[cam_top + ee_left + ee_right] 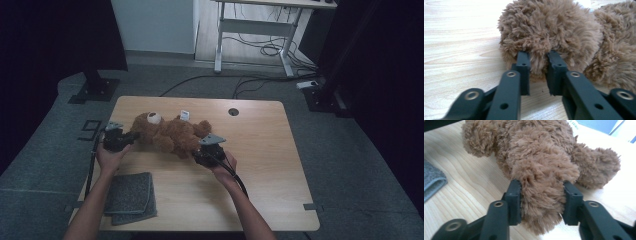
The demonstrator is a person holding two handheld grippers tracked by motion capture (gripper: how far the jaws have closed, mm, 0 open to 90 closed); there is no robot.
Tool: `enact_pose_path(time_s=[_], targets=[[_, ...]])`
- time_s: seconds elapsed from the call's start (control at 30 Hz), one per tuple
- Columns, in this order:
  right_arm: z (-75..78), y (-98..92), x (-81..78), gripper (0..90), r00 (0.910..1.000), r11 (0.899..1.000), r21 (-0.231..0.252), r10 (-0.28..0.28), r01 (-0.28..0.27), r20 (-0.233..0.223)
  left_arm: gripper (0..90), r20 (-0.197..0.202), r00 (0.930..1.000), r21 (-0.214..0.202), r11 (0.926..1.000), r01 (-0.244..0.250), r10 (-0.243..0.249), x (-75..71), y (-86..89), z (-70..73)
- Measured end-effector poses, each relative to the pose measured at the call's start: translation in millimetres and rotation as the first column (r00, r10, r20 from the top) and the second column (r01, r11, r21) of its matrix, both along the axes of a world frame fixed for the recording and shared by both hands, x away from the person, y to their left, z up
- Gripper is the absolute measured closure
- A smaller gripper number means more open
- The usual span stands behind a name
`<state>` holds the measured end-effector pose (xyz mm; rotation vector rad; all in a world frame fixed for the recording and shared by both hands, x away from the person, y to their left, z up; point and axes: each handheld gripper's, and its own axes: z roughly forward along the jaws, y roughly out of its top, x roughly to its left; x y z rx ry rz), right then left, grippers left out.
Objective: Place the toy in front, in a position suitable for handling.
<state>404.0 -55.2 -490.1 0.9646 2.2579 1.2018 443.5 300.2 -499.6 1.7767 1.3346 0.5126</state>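
Observation:
A brown teddy bear (170,132) lies on its back across the wooden table (265,150), head to the left with its pale muzzle up. My left gripper (134,136) sits at the bear's head. In the left gripper view its jaws (539,65) pinch a tuft of fur on the round head (549,27). My right gripper (196,156) is at the bear's lower end. In the right gripper view its jaws (542,192) press on both sides of a plush leg (541,177).
A folded grey cloth (129,197) lies at the table's near left corner, and its edge (431,181) shows in the right gripper view. A white tag (184,115) sticks out behind the bear. A cable hole (233,111) sits near the far edge.

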Motion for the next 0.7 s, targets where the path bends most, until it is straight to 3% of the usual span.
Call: enact_pose_path(time_s=[0.2,0.3,0.5,0.7], targets=[[1.9,0.6,-1.7,66.9,0.9984,0.999,-0.032,0.0,0.002,0.057,81.5,0.022,0.9997,0.01,0.9999,-0.008,0.008,-2.7,-4.7,3.7],[3.8,0.4,-1.7,69.3,0.9945,0.998,-0.058,-0.023,0.029,0.102,83.4,0.0,0.9999,0.008,0.9999,-0.013,0.013,-2.5,-7.0,8.2],[16.3,-8.7,3.6,70.9,0.9875,0.996,-0.032,-0.075,0.08,0.138,84.2,0.036,0.9993,-0.004,0.9999,0.011,-0.01,-5.2,-14.1,26.3],[25.8,-21.7,3.7,71.3,0.9846,0.996,0.008,-0.094,0.094,0.147,84.3,0.063,0.997,-0.001,0.999,0.045,-0.045,-12.1,-23.7,43.4]])
